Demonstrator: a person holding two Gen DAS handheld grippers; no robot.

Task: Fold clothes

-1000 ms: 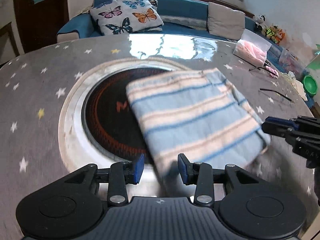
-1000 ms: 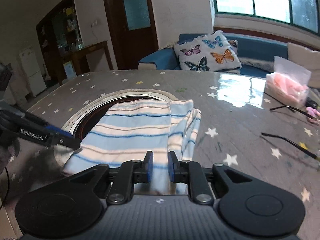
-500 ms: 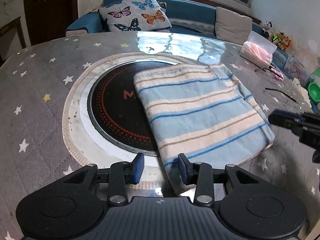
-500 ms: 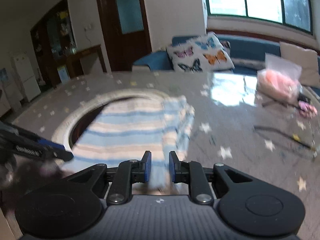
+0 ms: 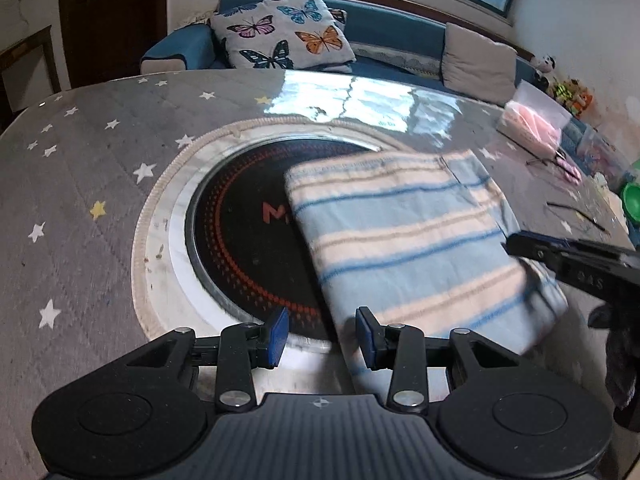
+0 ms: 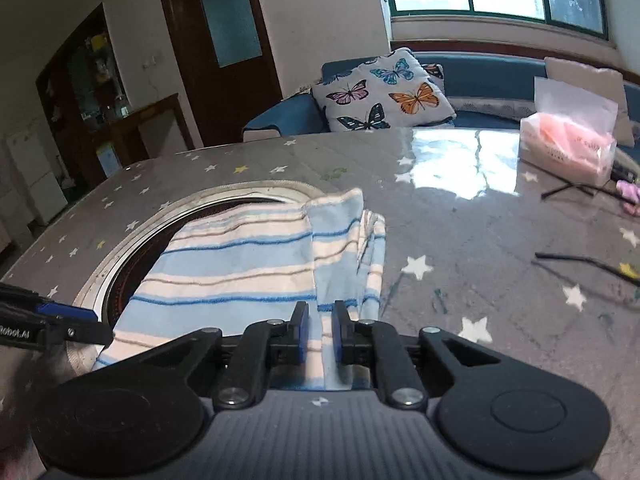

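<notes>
Half of the near hem of the folded cloth (image 6: pixel 256 264) is hidden behind my right gripper (image 6: pixel 320 330), so I cannot tell whether its narrowly parted fingers pinch the fabric that shows between them. My left gripper (image 5: pixel 322 336) stands wide apart and holds nothing, with the cloth's (image 5: pixel 404 248) corner at its right fingertip. It lies on the table (image 5: pixel 80 168), partly over the round hob (image 5: pixel 240 240).

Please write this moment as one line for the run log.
striped cloth: folded, on table | left gripper: open | right gripper: open
</notes>
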